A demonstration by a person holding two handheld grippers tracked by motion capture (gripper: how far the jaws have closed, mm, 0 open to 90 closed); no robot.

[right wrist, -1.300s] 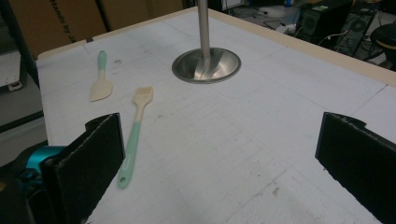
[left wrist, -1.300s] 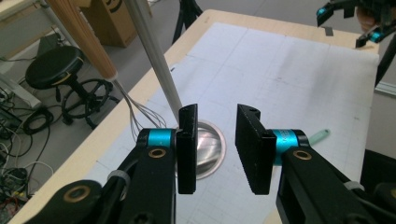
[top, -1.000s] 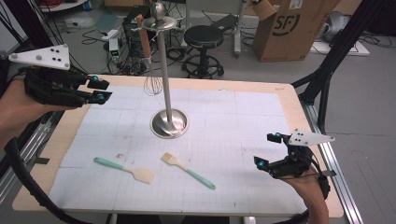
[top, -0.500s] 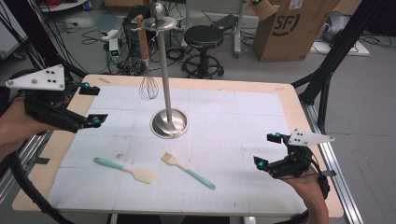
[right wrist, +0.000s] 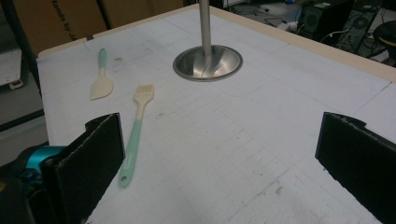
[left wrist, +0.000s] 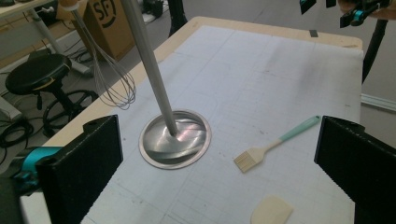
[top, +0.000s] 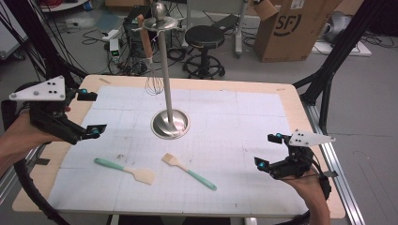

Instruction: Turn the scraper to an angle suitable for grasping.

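Observation:
A metal stand (top: pixel 170 124) with a round base and tall pole rises at the table's middle. A wire whisk (top: pixel 153 84) with a wooden handle hangs from its top, also in the left gripper view as whisk (left wrist: pixel 114 81). A green-handled spatula (top: pixel 124 169) and a green-handled brush (top: pixel 188 171) lie flat in front of the base. My left gripper (top: pixel 91 113) hovers left of the stand. Its jaws have just been opening and stand wide with nothing between them. My right gripper (top: pixel 267 151) is open and empty near the front right.
The white gridded mat (top: pixel 244 122) covers most of the wooden table (top: pixel 281 89). Behind the table stand a black stool (top: pixel 203 37), a cardboard box (top: pixel 295 28) and cables on the floor. A dark frame leg (top: pixel 328 70) rises at the right.
My left gripper has sunk lower at the table's left side and its jaws have spread from nearly shut to wide. The right gripper, whisk, spatula and brush have stayed put.

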